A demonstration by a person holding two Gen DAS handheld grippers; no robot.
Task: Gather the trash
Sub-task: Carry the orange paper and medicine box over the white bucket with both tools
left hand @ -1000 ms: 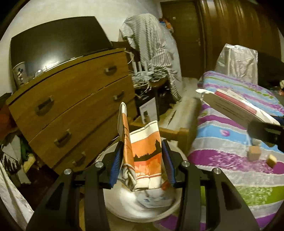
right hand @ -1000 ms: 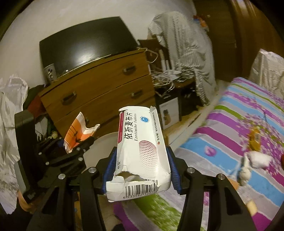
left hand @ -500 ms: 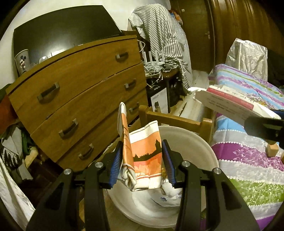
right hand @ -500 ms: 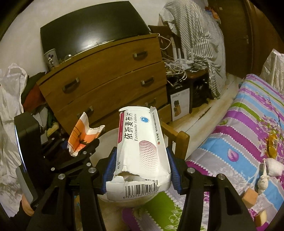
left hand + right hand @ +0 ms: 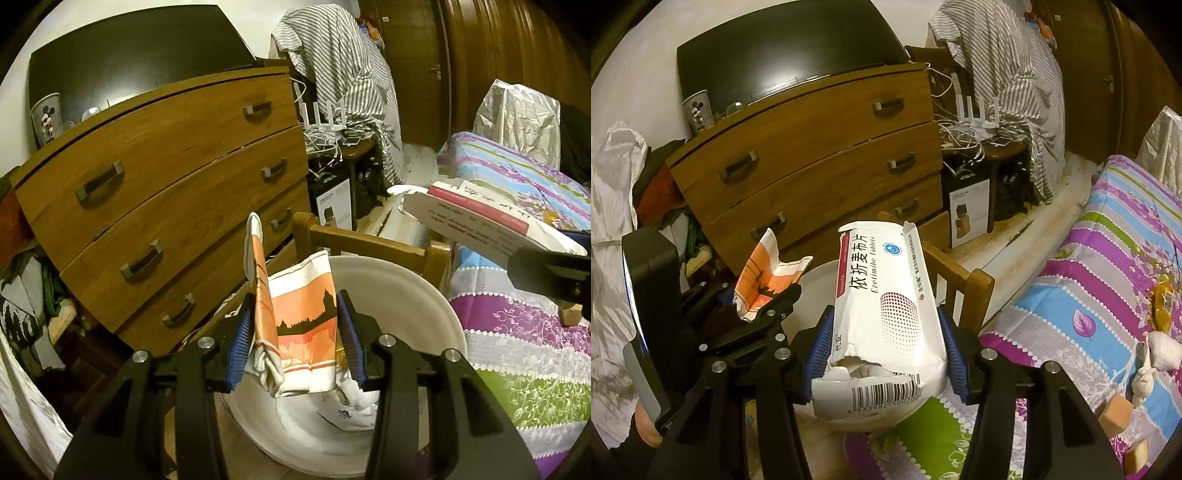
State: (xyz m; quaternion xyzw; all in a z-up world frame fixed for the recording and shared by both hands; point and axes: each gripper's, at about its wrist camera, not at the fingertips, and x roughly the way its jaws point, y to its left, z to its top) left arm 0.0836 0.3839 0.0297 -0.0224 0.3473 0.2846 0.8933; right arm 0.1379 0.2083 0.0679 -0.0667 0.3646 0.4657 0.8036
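Basin (image 5: 424, 295) nearer; wrapper (image 5: 303, 325) (between jaws)

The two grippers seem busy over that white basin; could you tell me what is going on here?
A person is collecting trash with a gripper in each hand. The left gripper is shut on an orange-and-white wrapper, held over the white basin, which already holds crumpled paper. The right gripper is shut on a torn tablet box beside it.
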